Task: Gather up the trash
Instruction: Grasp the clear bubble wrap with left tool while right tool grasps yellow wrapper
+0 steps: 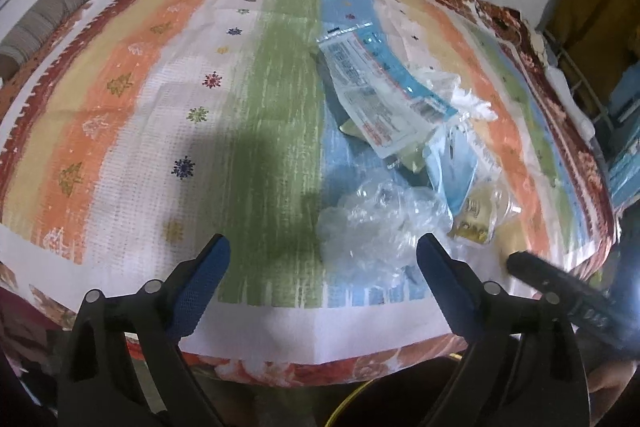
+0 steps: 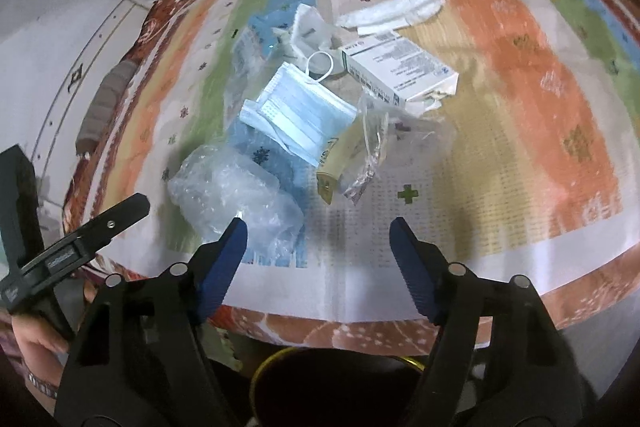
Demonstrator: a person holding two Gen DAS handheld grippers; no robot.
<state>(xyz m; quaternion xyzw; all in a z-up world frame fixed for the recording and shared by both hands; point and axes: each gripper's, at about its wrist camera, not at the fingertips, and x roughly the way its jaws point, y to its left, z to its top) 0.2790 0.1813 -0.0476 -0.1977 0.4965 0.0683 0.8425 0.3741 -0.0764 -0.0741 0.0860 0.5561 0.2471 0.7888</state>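
A heap of trash lies on the striped cloth (image 1: 160, 99). Nearest is a crumpled clear plastic bag (image 1: 376, 223) (image 2: 236, 191). Behind it lie a blue face mask (image 2: 298, 117), a printed white box (image 2: 400, 75), a printed packet (image 1: 376, 87), a small yellow-green carton (image 2: 340, 163) and white tissue (image 2: 392, 13). My left gripper (image 1: 322, 251) is open, its right finger beside the plastic bag. My right gripper (image 2: 318, 233) is open with bare cloth between its fingers, its left fingertip at the bag's near edge. Each gripper shows at the side of the other's view.
A dark round bin with a yellow rim (image 2: 336, 387) sits below the table's near edge. The cloth's floral border (image 1: 280, 371) marks that edge. A grey ribbed roll (image 1: 48, 11) lies at the far left. A white wall stands behind.
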